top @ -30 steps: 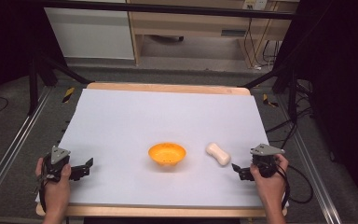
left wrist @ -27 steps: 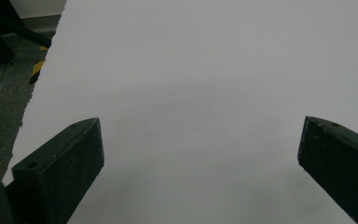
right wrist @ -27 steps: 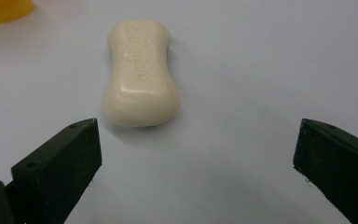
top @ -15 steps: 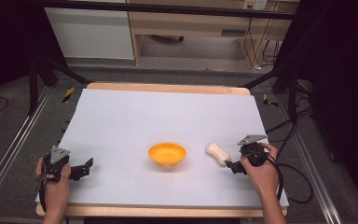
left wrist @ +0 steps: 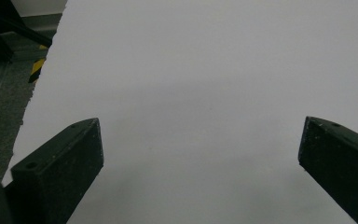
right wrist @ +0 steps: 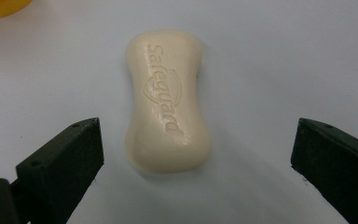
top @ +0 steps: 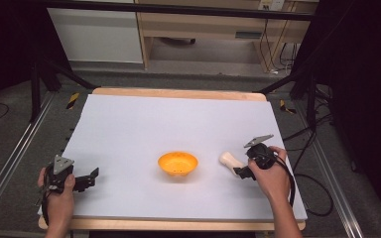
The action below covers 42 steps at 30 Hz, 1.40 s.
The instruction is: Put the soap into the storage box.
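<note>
The bar of soap (right wrist: 167, 100) lies flat on the white counter (top: 178, 119), at about 3 o'clock from the orange bowl (top: 177, 163) and near it without touching. The right hand-held gripper (top: 242, 172) sits just at the bar's near end, its 2 jaws spread wide with the soap lying between and ahead of them, lengthwise along the line of approach. The left hand-held gripper (top: 90, 177) rests over bare counter off at 9 o'clock from the bowl, jaws also apart and holding nothing.

The soap looks hard, smooth and light, with a narrowed waist and rounded ends. I'd guess it would slide under a glancing touch, so the pinch belongs across that waist, squarely on the 2 long sides.
</note>
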Available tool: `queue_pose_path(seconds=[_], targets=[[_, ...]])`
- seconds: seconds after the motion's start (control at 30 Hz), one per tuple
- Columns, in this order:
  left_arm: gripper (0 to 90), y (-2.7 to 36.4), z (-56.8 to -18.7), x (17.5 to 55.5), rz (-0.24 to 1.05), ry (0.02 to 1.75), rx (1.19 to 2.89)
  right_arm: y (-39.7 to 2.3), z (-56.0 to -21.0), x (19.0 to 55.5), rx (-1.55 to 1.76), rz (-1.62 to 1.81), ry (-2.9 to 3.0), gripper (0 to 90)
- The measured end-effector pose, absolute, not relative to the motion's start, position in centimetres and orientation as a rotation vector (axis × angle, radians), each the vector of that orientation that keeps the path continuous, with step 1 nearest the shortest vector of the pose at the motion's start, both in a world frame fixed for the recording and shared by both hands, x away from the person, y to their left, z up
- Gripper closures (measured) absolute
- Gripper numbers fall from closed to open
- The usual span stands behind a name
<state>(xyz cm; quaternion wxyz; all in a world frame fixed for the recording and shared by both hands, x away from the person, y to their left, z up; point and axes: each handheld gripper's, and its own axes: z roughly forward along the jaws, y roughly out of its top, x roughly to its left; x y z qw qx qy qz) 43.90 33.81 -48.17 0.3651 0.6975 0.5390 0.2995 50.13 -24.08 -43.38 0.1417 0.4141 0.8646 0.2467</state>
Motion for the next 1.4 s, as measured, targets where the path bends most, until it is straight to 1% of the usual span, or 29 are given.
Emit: queue_pose_path(seconds=[0.13,0.17,0.2,0.23,0.3,0.37,0.47,0.53,0.57,0.7,0.93,1.03,1.2,1.4], targets=[[0.0,33.8,-48.2,43.9,0.774,1.384,1.799,-23.1,-43.4,50.7,1.205,0.67,2.522,5.8],[0.0,33.8,-48.2,43.9,0.773,1.385,1.795,-23.0,-43.5,50.9,1.201,0.664,2.52,10.9],[0.0,33.8,-48.2,43.9,0.773,1.385,1.796,-22.9,-43.5,51.0,1.221,0.676,2.514,13.3],[0.0,33.8,-48.2,43.9,0.773,1.385,1.796,-22.9,-43.5,51.0,1.221,0.676,2.514,13.3],[0.0,33.8,-48.2,43.9,0.774,1.384,1.8,-22.7,-43.6,51.2,1.224,0.676,2.532,18.1],[0.0,33.8,-48.2,43.9,0.772,1.386,1.797,-22.2,-43.7,51.5,1.221,0.655,2.562,20.8],[0.0,33.8,-48.2,43.9,0.774,1.386,1.798,-21.9,-43.8,51.7,1.22,0.647,2.577,23.1],[0.0,33.8,-48.2,43.9,0.774,1.386,1.799,-21.4,-44.0,52.1,1.232,0.635,2.586,28.0],[0.0,33.8,-48.2,43.9,0.774,1.386,1.799,-21.4,-44.0,52.1,1.232,0.635,2.586,28.0],[0.0,33.8,-48.2,43.9,0.773,1.386,1.797,-20.8,-44.3,52.5,1.255,0.61,2.605,33.5],[0.0,33.8,-48.2,43.9,0.774,1.387,1.801,-20.3,-45.2,53.3,1.27,0.53,2.649,45.5],[0.0,33.8,-48.2,44.0,0.77,1.39,1.8,-20.4,-45.3,53.3,1.268,0.525,2.646,47.2],[0.0,33.8,-48.2,44.0,0.772,1.394,1.797,-20.1,-45.4,53.1,1.243,0.495,2.635,47.3],[0.0,33.9,-48.2,44.1,0.769,1.403,1.802,-20.4,-45.5,53.0,1.257,0.54,2.627,47.4]])
